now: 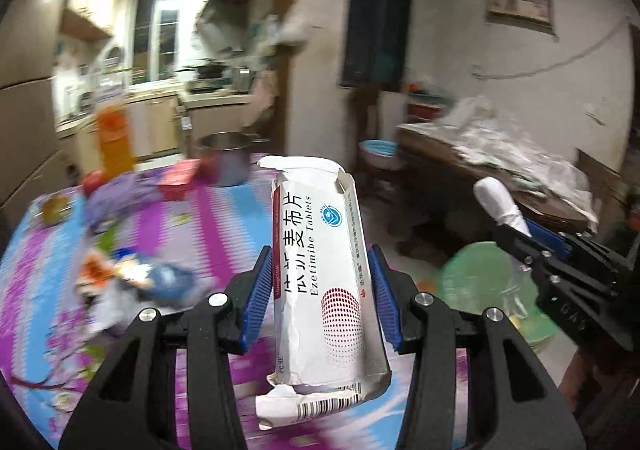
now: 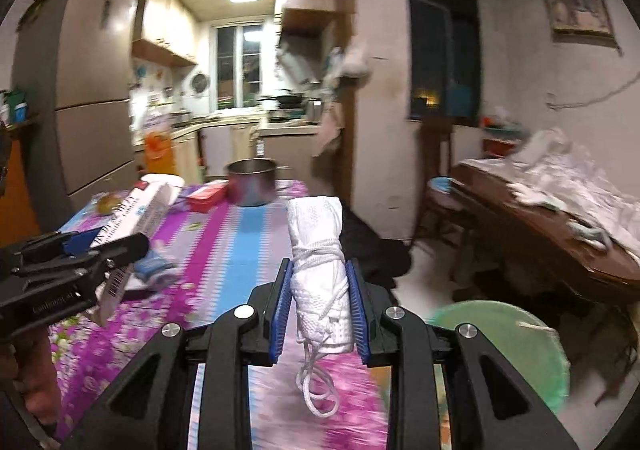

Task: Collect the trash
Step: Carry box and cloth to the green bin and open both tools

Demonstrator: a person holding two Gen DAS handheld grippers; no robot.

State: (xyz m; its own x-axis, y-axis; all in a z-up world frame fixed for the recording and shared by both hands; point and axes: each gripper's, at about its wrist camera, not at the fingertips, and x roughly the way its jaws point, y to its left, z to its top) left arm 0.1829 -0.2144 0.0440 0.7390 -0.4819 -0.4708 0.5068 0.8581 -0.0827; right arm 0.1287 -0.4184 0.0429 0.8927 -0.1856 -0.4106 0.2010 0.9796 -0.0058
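Note:
My left gripper (image 1: pixel 320 262) is shut on a white torn tablet box (image 1: pixel 320 274) with red dots and blue print, held upright above the flowered tablecloth (image 1: pixel 224 226). My right gripper (image 2: pixel 320 278) is shut on a rolled white face mask (image 2: pixel 320 250) bound with its own string, whose loops dangle below the pads. In the left wrist view the right gripper (image 1: pixel 516 226) shows at the right with the mask roll (image 1: pixel 498 200) sticking out. In the right wrist view the left gripper (image 2: pixel 80 246) sits at the left edge with the box (image 2: pixel 136 218). A green basin (image 2: pixel 500 346) lies on the floor at the lower right.
More litter (image 1: pixel 132 274) lies on the table's left part, with a purple cloth (image 1: pixel 120 198), a red box (image 1: pixel 180 178), a steel pot (image 2: pixel 252 182) and an orange bottle (image 1: pixel 114 138) farther back. A wooden table (image 2: pixel 552 234) piled with white plastic stands at the right.

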